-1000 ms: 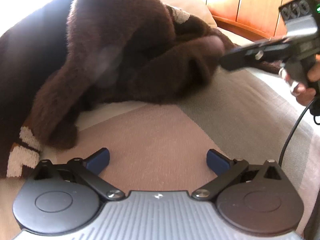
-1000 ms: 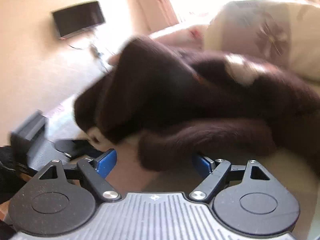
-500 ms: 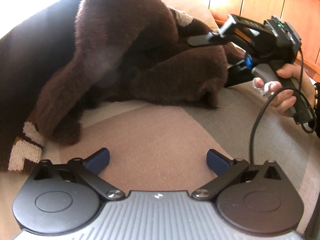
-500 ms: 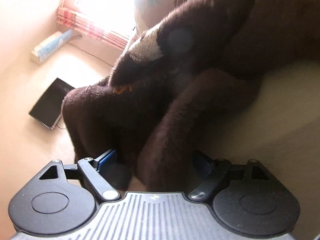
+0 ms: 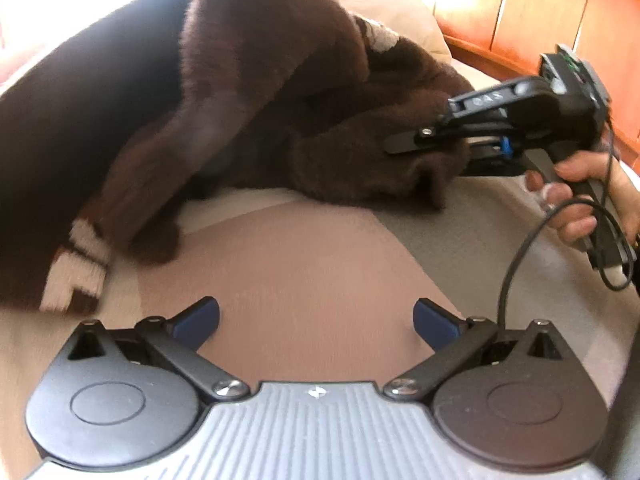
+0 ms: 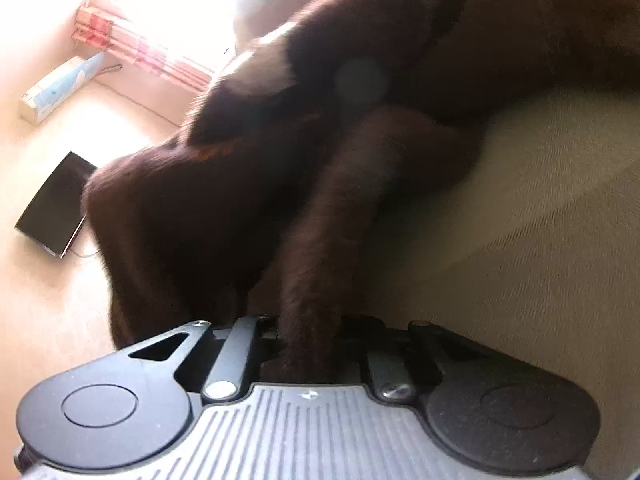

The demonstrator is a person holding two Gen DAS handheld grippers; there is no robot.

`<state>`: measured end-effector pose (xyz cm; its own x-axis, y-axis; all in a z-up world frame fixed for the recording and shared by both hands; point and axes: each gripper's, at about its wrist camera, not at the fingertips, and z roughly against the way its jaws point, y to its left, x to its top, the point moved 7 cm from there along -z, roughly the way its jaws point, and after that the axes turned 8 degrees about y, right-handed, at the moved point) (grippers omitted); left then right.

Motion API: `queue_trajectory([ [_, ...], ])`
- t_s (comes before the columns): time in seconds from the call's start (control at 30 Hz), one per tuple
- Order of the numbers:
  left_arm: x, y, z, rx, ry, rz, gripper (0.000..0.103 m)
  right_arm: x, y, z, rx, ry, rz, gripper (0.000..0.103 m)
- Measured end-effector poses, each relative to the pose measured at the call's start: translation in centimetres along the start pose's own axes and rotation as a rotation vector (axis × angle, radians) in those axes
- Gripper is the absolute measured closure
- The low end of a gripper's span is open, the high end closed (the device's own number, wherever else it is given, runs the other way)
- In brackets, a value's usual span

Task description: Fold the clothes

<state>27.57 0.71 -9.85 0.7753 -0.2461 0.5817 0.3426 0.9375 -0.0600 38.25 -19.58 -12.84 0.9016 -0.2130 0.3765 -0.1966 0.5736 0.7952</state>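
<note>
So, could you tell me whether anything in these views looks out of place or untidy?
The brown fleece garment lies bunched in a heap on the bed, not flat for folding. The right gripper is shut on one fuzzy end; the left gripper is open, holding nothing. No damage shows.

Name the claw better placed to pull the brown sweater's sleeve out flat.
Right. The right claw has just closed on the brown sweater at its sleeve end, while the left claw hangs open over bare bedding.

Dark brown fuzzy sweater (image 5: 256, 92), cream-patterned hem
</note>
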Motion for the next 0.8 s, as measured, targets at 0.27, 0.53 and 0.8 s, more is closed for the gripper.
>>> queue_trajectory([
  [0.27,-1.6,-0.7,3.7,0.006,-0.021,0.018,0.001,-3.8,3.4,7.5,0.008,-0.031,0.047,0.089],
  [0.53,-2.7,-3.3,6.1,0.004,-0.024,-0.039,0.001,-6.9,4.1,16.7,-0.126,0.039,0.135,0.089],
  [0.8,-2.6,-6.9,7.1,-0.034,-0.040,-0.095,0.001,-8.6,-0.6,24.2,-0.277,-0.009,0.019,0.087],
])
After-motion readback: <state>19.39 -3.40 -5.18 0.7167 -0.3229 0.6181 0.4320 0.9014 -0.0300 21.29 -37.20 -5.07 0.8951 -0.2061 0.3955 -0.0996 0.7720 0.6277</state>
